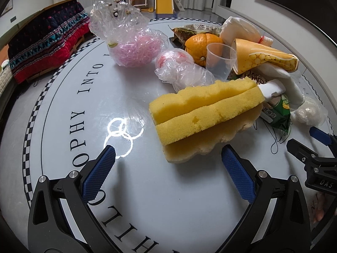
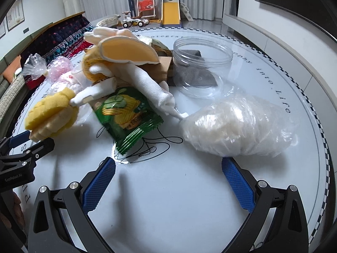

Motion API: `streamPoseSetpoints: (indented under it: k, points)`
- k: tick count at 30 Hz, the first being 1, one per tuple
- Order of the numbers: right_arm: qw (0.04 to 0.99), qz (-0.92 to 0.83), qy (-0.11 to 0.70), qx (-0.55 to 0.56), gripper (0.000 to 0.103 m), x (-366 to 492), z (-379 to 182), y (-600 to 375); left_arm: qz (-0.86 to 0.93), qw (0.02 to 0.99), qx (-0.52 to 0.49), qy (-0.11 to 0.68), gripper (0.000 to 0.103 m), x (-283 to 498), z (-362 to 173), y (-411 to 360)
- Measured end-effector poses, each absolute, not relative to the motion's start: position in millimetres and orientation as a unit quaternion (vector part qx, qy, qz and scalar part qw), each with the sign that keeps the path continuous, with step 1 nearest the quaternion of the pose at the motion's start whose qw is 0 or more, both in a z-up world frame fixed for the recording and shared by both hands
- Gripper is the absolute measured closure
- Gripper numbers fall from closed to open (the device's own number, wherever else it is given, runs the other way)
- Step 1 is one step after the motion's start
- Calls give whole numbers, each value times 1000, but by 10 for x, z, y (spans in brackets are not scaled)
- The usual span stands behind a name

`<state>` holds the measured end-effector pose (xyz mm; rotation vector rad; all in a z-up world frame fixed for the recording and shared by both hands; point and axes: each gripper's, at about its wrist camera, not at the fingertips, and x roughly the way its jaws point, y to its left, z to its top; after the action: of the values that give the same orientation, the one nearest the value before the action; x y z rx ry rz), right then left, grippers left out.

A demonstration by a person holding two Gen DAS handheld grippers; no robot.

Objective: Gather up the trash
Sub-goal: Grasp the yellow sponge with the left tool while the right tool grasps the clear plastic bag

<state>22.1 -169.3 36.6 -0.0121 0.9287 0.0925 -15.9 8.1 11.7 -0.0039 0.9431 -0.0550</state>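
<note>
Green snack wrapper [image 2: 126,120] lies wedged between yellow sponge [image 2: 52,116] and plastic bag [image 2: 238,124]; both hand-held grippers gape wide.

Bare table [image 2: 168,200] before tongs, sponge [image 1: 202,113] and litter crowding beyond

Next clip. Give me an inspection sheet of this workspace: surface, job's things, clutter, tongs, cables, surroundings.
Surface: round white table with printed lettering and a checkered rim; glare spot.
Job's things: green snack wrapper; crumpled clear plastic; white-filled plastic bag; bag of pink shreds.
Clutter: yellow sponge brush, orange, clear cup, clear jar, white cloth, corn-print packet.
Tongs: left tongs open, empty, before the sponge brush; right tongs open, empty, near the wrapper.
Cables: thin black cord by the wrapper.
Surroundings: toy slide, patterned blanket.
</note>
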Motion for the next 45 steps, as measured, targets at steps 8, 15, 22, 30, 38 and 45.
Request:
streamPoseSetpoints:
  k: [8, 15, 22, 30, 38, 45]
  points:
    - [907, 52, 419, -18, 3, -47, 699, -1688, -38, 899, 13, 436, 6, -337, 391, 35]
    - [907, 95, 407, -48, 3, -8, 1106, -1551, -37, 907, 5, 420, 6, -400, 679, 125]
    - [896, 117, 427, -46, 3, 332, 1285, -1638, -19, 903, -30, 428, 6, -237, 718, 427]
    - [886, 118, 446, -44, 3, 654, 1266, -1672, -73, 896, 32, 437, 6, 1, 656, 76]
    - [884, 104, 453, -55, 3, 819, 1253, -1775, -122, 878, 96, 454, 6, 246, 516, -286]
    - [883, 94, 458, -47, 3, 874, 1260, -1941, -146, 866, 103, 468, 7, 316, 407, -398]
